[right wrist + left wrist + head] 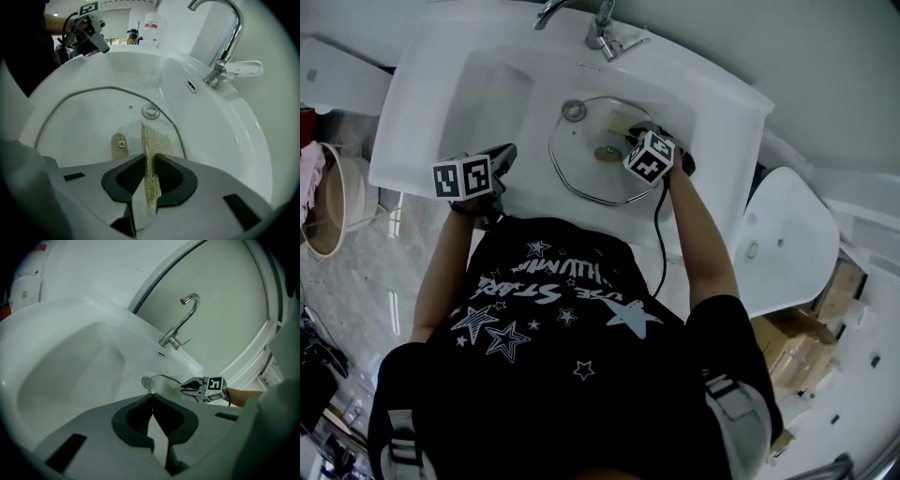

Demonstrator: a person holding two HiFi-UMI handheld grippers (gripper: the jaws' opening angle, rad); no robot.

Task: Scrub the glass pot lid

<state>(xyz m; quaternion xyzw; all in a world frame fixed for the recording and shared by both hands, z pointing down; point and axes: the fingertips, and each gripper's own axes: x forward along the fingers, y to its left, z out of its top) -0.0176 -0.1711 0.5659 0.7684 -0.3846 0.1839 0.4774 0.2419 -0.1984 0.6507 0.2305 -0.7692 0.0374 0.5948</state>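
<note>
A person in a black T-shirt [562,323] stands at a white sink [422,112], a two-jaw gripper in each hand. The glass pot lid [586,183] lies flat in the basin in front of the faucet [602,33], its metal rim ringing the glass and its knob [606,152] facing up. The drain [151,111] sits at the lid's edge on the faucet side.

The right gripper [150,164] is clamped on a yellow-green mesh scouring pad [153,140]. The pad stands on edge between the jaws and reaches out over the glass between the knob and the faucet-side rim. The left gripper [151,398] is held over the basin's front rim, on the side of the lid away from the faucet and to the person's left. Its jaws are pressed together at the tips with nothing between them.

Each gripper carries a cube of black-and-white square markers with no words on them. The T-shirt shows white stars and slanted white lettering, which appears upside down from the head camera and cannot be read with certainty. A white bottle [152,26] with a red label stands beyond the sink's far rim in the right gripper view, its print too small to make out.
</note>
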